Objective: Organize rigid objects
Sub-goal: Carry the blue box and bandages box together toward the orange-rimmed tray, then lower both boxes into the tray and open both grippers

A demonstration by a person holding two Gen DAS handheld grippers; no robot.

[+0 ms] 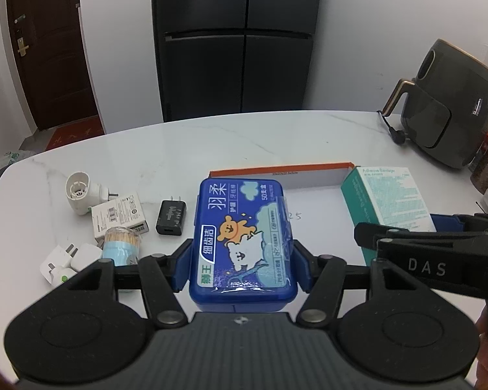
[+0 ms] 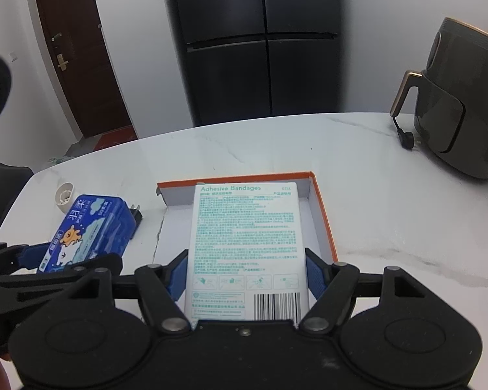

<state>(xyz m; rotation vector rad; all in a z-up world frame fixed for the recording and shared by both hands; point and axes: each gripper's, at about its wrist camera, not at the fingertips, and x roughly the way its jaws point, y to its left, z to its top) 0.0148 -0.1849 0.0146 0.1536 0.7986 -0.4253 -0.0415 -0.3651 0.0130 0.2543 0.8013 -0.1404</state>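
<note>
My left gripper [image 1: 242,265] is shut on a blue floss-pick box [image 1: 244,240] with a bear picture and holds it above the table, at the left edge of the orange-rimmed white tray [image 1: 309,182]. The blue box also shows in the right wrist view [image 2: 91,230]. My right gripper [image 2: 245,271] is shut on a white and green adhesive bandages box [image 2: 247,243] and holds it over the tray [image 2: 322,201]. That box also shows in the left wrist view [image 1: 390,195].
On the marble table [image 1: 178,152] to the left lie a black charger [image 1: 171,217], a white round plug [image 1: 81,191], a small white carton [image 1: 120,216], a toothpick jar [image 1: 120,243] and white adapters [image 1: 68,260]. An air fryer [image 1: 452,107] stands at the back right.
</note>
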